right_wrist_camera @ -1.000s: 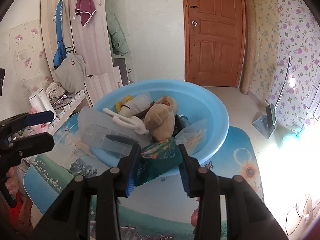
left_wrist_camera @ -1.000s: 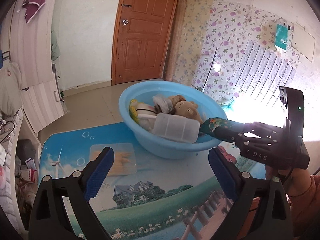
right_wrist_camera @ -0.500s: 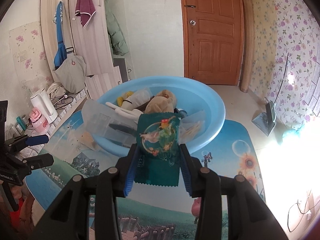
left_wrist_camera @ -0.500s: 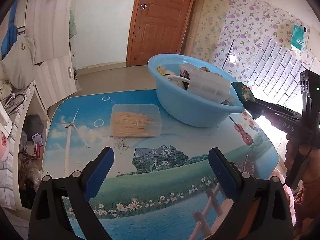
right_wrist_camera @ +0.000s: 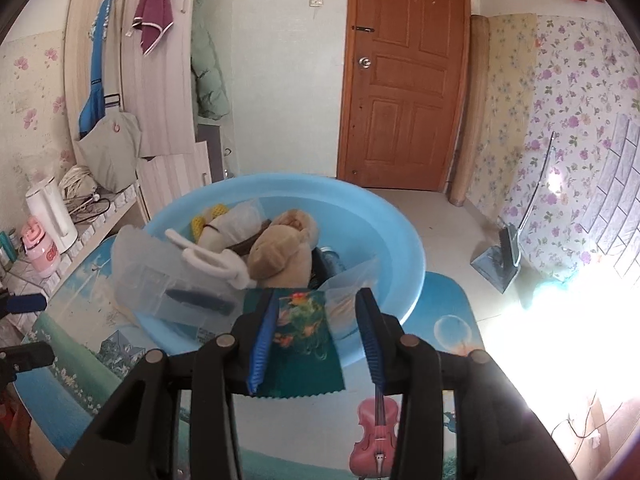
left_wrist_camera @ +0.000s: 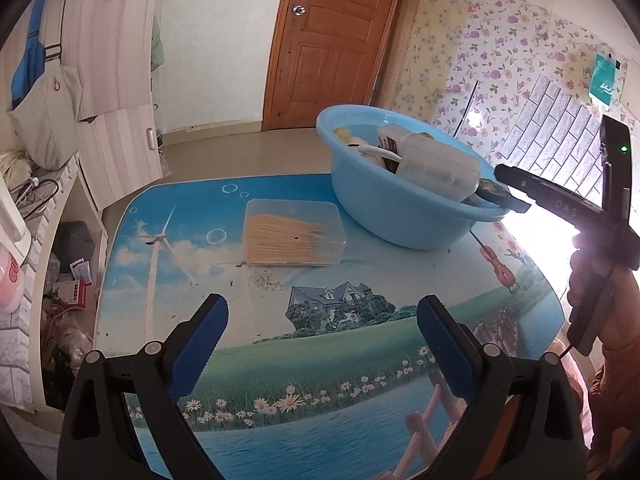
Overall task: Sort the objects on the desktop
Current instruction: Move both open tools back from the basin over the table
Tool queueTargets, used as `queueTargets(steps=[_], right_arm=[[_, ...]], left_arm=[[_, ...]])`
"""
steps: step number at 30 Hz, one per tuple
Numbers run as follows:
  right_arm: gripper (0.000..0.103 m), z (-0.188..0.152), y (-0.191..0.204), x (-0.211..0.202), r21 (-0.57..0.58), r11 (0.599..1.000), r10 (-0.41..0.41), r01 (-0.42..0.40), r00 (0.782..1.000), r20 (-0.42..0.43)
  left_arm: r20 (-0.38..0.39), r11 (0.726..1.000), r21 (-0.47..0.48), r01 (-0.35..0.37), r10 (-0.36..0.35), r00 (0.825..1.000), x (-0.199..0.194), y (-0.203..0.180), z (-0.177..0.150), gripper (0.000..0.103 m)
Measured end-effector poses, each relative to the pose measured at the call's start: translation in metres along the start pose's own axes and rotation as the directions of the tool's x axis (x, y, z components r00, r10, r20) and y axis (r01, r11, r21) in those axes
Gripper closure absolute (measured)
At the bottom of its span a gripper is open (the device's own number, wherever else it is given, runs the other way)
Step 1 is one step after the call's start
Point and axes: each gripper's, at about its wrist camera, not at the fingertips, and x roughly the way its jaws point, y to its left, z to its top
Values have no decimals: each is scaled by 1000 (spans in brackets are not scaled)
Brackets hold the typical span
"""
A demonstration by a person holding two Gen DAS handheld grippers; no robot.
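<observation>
Packet: the dark green foil packet with a printed picture (right_wrist_camera: pixel 306 332) lies between the right gripper (right_wrist_camera: pixel 314 332) fingers, its top edge at the rim of the round light-blue plastic basin (right_wrist_camera: pixel 408 240), its zigzag bottom edge hanging toward the camera.
Right gripper state: narrow; the left pad looks pressed to the packet, but a gap shows at the right pad, so I cannot tell whether it holds or has let go.
Key relation: the basin lies straight ahead of the right gripper, and the packet's long axis runs along the fingers, toward the bowl.
Left gripper: the left gripper (left_wrist_camera: pixel 320 344) is spread wide with nothing between its fingers, low over the tabletop (left_wrist_camera: pixel 320 320) and well short of the basin.
Other target: a clear flat plastic box of pale wooden sticks (left_wrist_camera: pixel 294 238) sits ahead of the left gripper, just beside the basin; the left hand is nearer to it.
Right wrist view only: the tan plush toy (right_wrist_camera: pixel 280 252) and the clear plastic case (right_wrist_camera: pixel 160 280) in the basin.
Left wrist view only: the stick box, and the right gripper tip at the basin's near rim.
</observation>
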Motion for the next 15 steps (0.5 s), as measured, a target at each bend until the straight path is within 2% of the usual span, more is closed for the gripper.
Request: queueTargets(steps=[2,9,15], right_arm=[[64,1,-6,-8,42,998,40,-41,999,22],[64,-11,7,-42,4,995,101,-101,993,59],[64,-30,20,-55,-16,988,153,-153,988,22]], left_arm=[[-12,1000,-17,-9,9,1000,3,7,-4,8],[-44,998,-56,-35,33,998,12,29,-17,8],[-74,995,-87,-59,52,996,17,46,-28,8]])
